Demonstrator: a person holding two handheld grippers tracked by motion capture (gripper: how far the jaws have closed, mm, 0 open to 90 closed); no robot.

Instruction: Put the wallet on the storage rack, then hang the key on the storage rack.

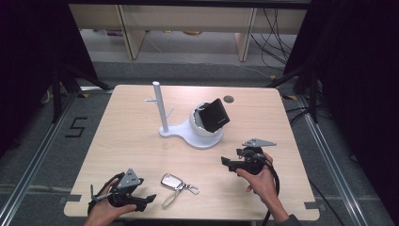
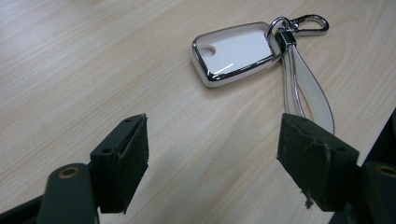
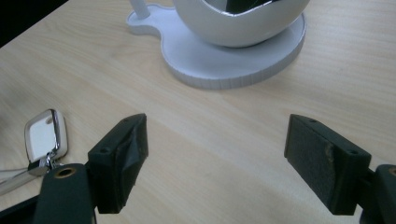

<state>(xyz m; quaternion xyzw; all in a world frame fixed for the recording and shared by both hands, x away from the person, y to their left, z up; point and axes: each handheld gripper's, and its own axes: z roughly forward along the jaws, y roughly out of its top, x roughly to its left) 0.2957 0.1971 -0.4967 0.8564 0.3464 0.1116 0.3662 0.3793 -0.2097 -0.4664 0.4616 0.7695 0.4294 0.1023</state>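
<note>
A white car key fob with a chrome rim, a clip and a white strap lies on the wooden table near its front edge. My left gripper rests at the front left, open and empty, pointing toward the key fob just ahead of its jaws. My right gripper hovers at the right, open and empty, aimed left. In the right gripper view the key fob lies at the left, beyond the jaws. A white stand with a bowl holds a black wallet-like object.
The stand has a thin upright post with small pegs. A dark round grommet sits near the table's back edge. Bare wood lies between the stand and the fob. Dark frames and cables surround the table.
</note>
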